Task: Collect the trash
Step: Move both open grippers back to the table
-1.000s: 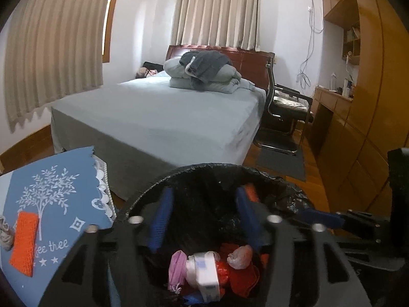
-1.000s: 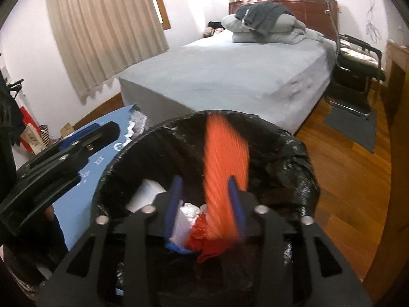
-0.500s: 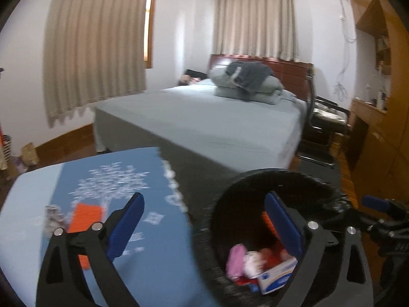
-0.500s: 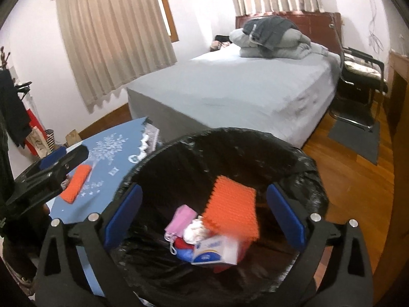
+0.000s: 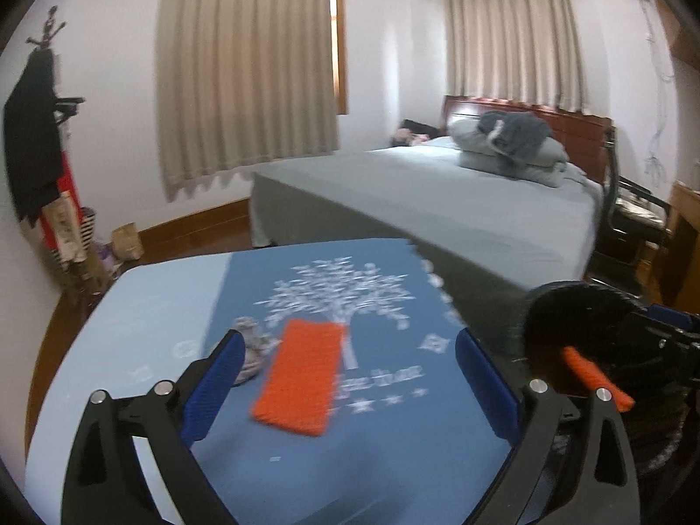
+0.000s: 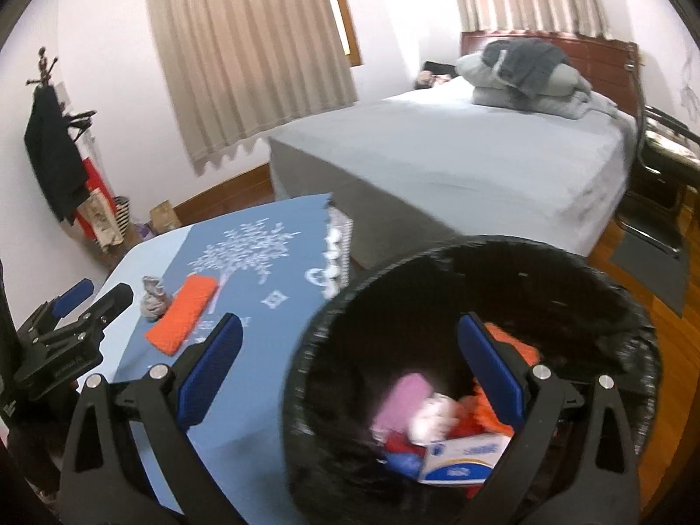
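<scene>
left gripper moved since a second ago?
Yes. The left gripper has swung left, away from the black-lined bin, and is now over the blue tablecloth facing the orange cloth, jaws open and empty.

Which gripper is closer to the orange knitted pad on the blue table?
Left. The left gripper is open right over the orange knitted pad; the right gripper is off beside it, above the black trash bin.
</scene>
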Tool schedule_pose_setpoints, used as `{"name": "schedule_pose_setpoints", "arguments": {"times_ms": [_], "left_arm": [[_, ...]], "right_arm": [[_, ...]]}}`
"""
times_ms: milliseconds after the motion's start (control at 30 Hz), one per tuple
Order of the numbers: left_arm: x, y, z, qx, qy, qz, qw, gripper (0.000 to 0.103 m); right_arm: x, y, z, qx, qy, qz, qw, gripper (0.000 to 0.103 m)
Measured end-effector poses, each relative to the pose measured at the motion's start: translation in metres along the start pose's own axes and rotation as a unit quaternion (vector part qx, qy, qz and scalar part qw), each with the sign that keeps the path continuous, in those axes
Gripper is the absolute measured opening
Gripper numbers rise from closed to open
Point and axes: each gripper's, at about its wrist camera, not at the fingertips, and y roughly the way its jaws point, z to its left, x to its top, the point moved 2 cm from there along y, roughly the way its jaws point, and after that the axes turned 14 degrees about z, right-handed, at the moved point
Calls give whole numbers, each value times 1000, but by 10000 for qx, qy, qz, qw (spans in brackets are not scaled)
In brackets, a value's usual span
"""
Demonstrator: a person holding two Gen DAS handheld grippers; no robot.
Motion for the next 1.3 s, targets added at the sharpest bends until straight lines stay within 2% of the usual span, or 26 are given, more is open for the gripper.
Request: {"name": "schedule_pose_setpoints", "arguments": {"times_ms": [200,500,967,1033,1300], "left_arm": [[-10,11,50,447,-237,87,9987,95],[-26,30,107,825,-561,287,9946,95],[-36,50,153,1093,-809,448,9897,95],[-36,51,155,1101,-824,462,9894,95],[-39,54,158,1083,-890,513,9888,95]], "right_arm": [[14,26,47,187,-334,48,9993,96],[25,79,108,362,-690,271,9966,96],[24,149,161,329,-871,760,9927,95],[23,156,166,323,-901,846,9918,88],[16,176,178,375,-996,1267,9862,72]]}}
